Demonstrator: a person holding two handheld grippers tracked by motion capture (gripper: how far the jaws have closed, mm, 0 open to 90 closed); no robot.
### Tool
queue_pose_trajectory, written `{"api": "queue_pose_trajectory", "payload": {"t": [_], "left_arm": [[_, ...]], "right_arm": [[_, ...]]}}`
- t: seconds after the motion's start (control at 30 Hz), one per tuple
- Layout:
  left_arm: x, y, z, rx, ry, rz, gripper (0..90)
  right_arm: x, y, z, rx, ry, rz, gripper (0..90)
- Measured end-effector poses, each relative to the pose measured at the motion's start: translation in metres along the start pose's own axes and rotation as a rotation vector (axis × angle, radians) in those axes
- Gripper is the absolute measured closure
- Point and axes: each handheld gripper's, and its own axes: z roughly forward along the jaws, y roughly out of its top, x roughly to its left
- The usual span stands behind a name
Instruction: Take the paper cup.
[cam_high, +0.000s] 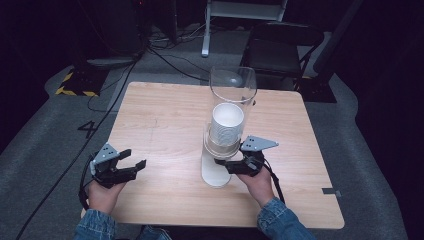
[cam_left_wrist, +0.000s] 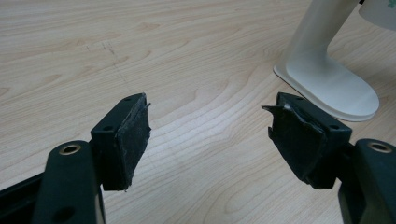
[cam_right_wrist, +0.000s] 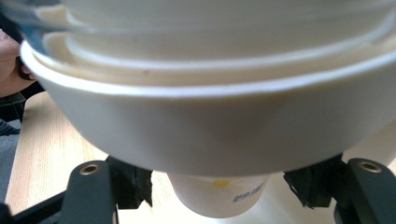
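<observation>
Right gripper (cam_high: 226, 165) reaches under cup dispenser (cam_high: 227, 131).

The dispenser's collar (cam_right_wrist: 210, 126) is hiding most of the paper cup (cam_right_wrist: 217, 196) and both pads of the right gripper (cam_right_wrist: 217, 186); its tube top is blurring.

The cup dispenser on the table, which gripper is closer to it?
Right. The right gripper is up against the cup dispenser, its jaws either side of the bottom cup. The left gripper hovers open, well off to the dispenser's left.
</observation>
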Motion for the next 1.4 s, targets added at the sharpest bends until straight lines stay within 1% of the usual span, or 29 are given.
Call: {"api": "queue_pose_trajectory", "payload": {"t": [0.07,0.17,0.5,0.53,0.97,1.2,1.4], "left_arm": [[0.0000,0.0000,-0.0001,0.000,0.000,-0.002,28.3],[0.0001,-0.0001,-0.0003,-0.001,0.000,-0.003,28.3],[0.0003,-0.0001,-0.0006,-0.001,0.002,-0.003,28.3],[0.0002,-0.0001,-0.0007,-0.001,0.002,-0.002,28.3],[-0.0002,0.0000,0.0003,-0.001,0.002,0.004,28.3],[-0.0002,0.0000,0.0004,-0.002,0.002,0.002,28.3],[0.0000,-0.0001,-0.0005,-0.005,0.001,-0.005,28.3]], "right_arm": [[0.0000,-0.0009,0.0000,-0.004,0.002,0.001,34.1],[0.0001,-0.0015,-0.0005,0.007,0.010,0.015,34.4],[0.0010,-0.0027,-0.0009,0.000,0.009,0.010,34.4],[0.0002,-0.0027,-0.0006,-0.003,0.007,0.003,34.5],[-0.0002,-0.0042,0.0009,-0.012,0.006,0.004,34.5],[-0.0012,-0.0046,0.0024,-0.014,0.008,-0.007,34.4],[-0.0015,-0.0063,0.0057,-0.017,0.001,-0.030,34.3]]}}
